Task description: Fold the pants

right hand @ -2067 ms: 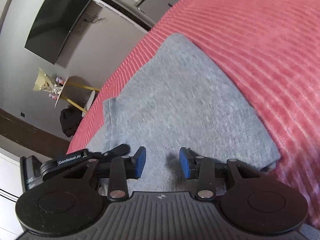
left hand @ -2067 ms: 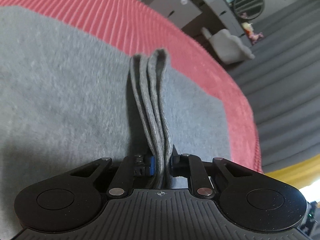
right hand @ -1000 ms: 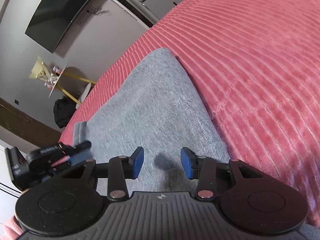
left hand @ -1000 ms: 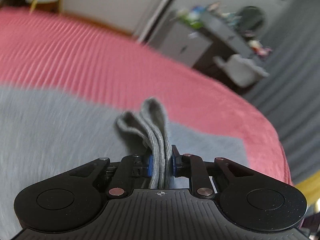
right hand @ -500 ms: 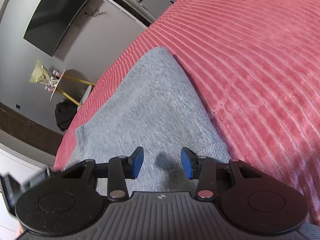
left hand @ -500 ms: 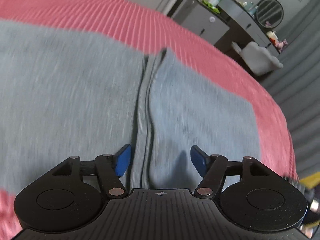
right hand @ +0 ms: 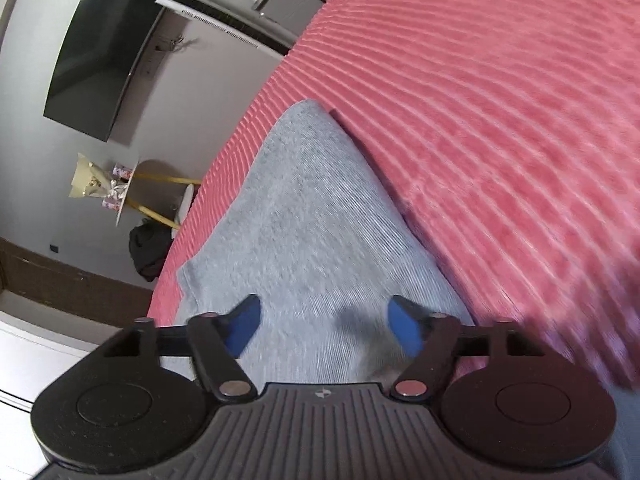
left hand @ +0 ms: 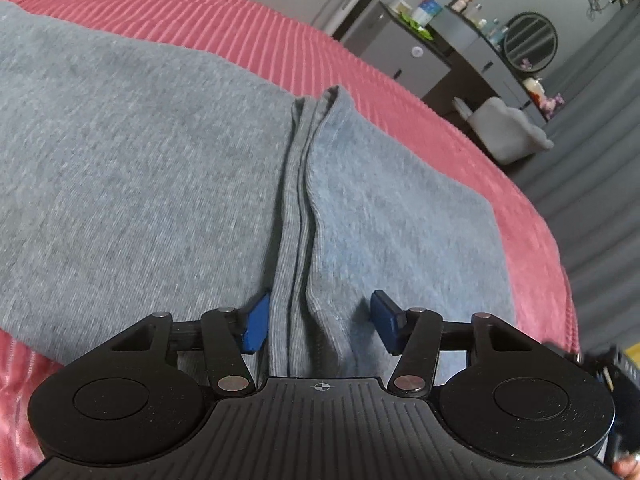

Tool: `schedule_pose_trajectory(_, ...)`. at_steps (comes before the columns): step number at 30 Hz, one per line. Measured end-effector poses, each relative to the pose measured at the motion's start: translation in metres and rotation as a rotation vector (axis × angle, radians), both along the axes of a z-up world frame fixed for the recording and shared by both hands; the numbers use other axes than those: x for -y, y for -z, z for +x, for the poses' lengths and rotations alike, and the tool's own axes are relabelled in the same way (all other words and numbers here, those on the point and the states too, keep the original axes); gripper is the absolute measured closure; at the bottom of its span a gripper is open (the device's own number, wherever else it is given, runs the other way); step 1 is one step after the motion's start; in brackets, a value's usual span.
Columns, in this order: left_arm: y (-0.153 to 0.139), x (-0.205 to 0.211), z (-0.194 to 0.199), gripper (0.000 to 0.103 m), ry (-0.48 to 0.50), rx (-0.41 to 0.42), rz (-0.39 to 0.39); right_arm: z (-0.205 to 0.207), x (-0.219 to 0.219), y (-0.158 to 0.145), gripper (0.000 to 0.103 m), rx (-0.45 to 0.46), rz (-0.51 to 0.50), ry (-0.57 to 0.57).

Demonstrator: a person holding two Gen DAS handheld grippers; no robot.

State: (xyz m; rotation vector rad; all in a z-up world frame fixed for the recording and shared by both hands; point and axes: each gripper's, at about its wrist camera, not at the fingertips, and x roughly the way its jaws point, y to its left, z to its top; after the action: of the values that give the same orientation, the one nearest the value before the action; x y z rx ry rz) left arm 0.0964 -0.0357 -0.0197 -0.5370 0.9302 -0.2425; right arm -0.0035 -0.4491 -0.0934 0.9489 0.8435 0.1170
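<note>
Pants (left hand: 140, 152), folded, on red bedspread (left hand: 248, 40)

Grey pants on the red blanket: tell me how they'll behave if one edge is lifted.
The pants will probably droop: the knit lies limp, following the blanket. The stacked layers at the hem may slide apart unless pinched together. They look light, so pushing would likely bunch them on the ribbed blanket rather than slide them.
</note>
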Motion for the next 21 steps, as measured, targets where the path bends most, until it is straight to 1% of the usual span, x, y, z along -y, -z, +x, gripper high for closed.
schedule_pose_trajectory(4,0.001,-0.002,-0.001,0.059,-0.006,-0.004,-0.008,-0.007,-0.001,-0.008,0.028,-0.056,-0.028,-0.021)
schedule_pose_trajectory(6,0.001,-0.002,-0.001,0.061,-0.009,-0.006,-0.013,-0.006,0.002,-0.014,0.028,-0.084,-0.047,0.003)
schedule_pose_trajectory(8,0.001,-0.004,-0.003,0.065,-0.016,-0.006,-0.02,-0.005,0.008,-0.016,0.028,-0.1,-0.027,0.032)
schedule_pose_trajectory(11,0.002,-0.004,-0.003,0.066,-0.019,-0.009,-0.03,-0.001,0.012,-0.01,0.028,-0.186,-0.011,0.038)
schedule_pose_trajectory(13,0.002,-0.003,-0.002,0.066,-0.016,-0.01,-0.028,-0.001,0.012,-0.007,0.028,-0.192,-0.003,0.037)
schedule_pose_trajectory(17,0.003,0.0,0.0,0.066,-0.009,-0.009,-0.02,0.009,0.015,0.006,0.026,-0.236,0.071,0.033)
schedule_pose_trajectory(19,0.003,0.0,-0.001,0.066,-0.009,-0.01,-0.018,0.014,0.012,0.013,0.026,-0.229,0.109,0.033)
schedule_pose_trajectory(21,0.003,0.001,0.0,0.062,-0.008,-0.01,-0.008,0.015,0.011,0.023,0.026,-0.208,0.157,0.055)
